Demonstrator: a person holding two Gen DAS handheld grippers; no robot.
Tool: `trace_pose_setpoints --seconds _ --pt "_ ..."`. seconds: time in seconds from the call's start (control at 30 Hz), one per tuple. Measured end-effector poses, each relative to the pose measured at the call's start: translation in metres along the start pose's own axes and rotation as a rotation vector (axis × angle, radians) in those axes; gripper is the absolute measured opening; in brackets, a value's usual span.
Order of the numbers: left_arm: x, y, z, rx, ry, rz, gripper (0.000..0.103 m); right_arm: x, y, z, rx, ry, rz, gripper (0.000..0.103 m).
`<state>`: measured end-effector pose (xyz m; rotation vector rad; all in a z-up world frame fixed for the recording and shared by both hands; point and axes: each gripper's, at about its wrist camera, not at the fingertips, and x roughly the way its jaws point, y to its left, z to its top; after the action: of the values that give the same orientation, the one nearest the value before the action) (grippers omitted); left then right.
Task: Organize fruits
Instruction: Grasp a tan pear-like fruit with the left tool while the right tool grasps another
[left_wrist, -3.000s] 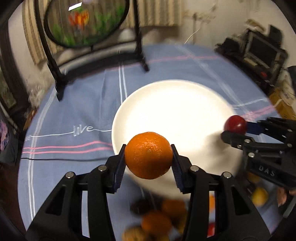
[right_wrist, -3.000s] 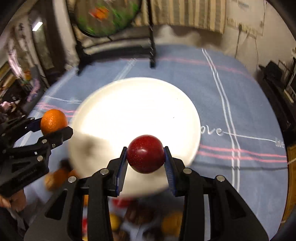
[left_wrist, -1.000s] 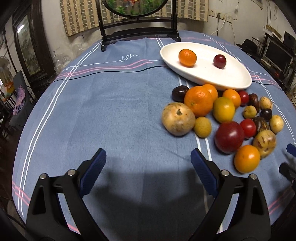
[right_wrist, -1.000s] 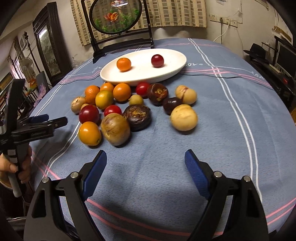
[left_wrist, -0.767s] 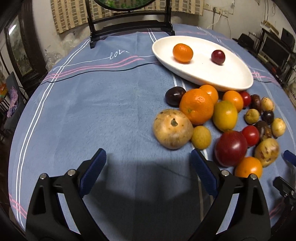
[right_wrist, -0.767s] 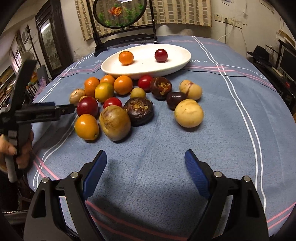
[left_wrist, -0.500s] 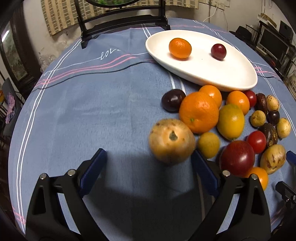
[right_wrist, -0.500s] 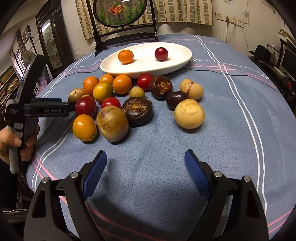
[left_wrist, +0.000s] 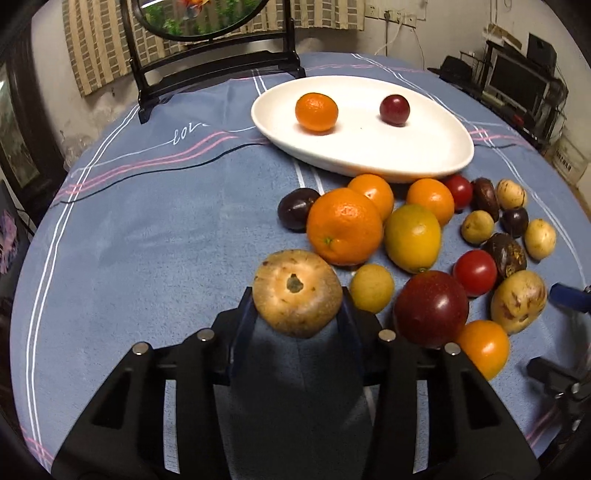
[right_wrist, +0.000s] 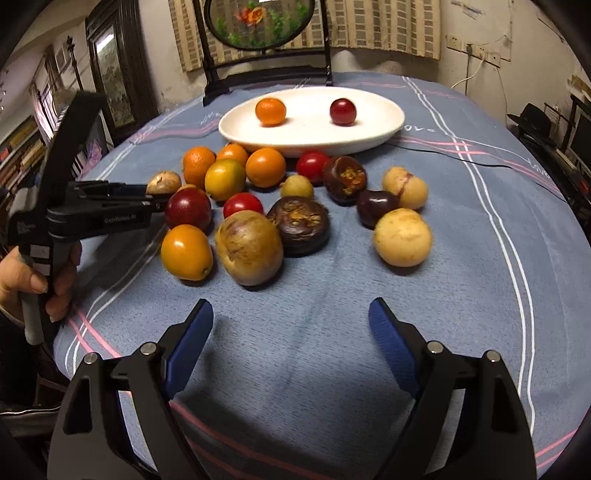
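Note:
A white oval plate holds a small orange and a dark red plum. Several loose fruits lie in front of it on the blue cloth. My left gripper is shut on a round tan-brown fruit, which also shows in the right wrist view at the left gripper's tip. My right gripper is open and empty, short of a large brownish fruit and a yellow round fruit.
A big orange, a yellow-green citrus, a dark red apple-like fruit and a small yellow fruit lie just right of my left gripper. A black round-screen stand stands behind the plate. The table edge is near.
Both grippers let go of the orange and plum on the plate and drew back. My left gripper then moved in on the tan-brown fruit and shut on it.

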<state>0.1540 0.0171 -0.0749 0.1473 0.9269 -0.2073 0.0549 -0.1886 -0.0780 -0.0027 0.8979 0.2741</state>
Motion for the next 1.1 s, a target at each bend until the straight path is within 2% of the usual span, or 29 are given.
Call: trace_pose_setpoints --seconds 0.17,0.27,0.5,0.6,0.63,0.93,1.1 --pt "-0.004 0.009 0.000 -0.041 -0.031 -0.039 0.045 0.010 0.005 0.014 0.013 0.025 -0.057 0.085" --pt "-0.005 0.014 -0.001 -0.067 -0.035 -0.046 0.045 0.017 0.011 0.021 0.001 0.052 -0.045 0.070" --pt "-0.005 0.016 -0.001 -0.082 -0.040 -0.057 0.045 0.031 0.025 0.033 -0.016 0.063 -0.053 0.057" --pt "-0.005 0.017 -0.002 -0.084 -0.038 -0.059 0.045 0.030 0.021 0.034 0.004 0.063 -0.025 0.050" --pt "-0.005 0.017 -0.002 -0.084 -0.036 -0.059 0.045 0.028 0.018 0.034 0.020 0.061 -0.001 0.043" --pt "-0.004 0.018 -0.002 -0.091 -0.029 -0.048 0.045 0.002 -0.012 0.022 0.116 0.028 0.066 0.043" --pt "-0.006 0.025 -0.004 -0.115 -0.028 -0.055 0.045 -0.021 -0.025 0.022 0.141 -0.043 0.084 0.043"
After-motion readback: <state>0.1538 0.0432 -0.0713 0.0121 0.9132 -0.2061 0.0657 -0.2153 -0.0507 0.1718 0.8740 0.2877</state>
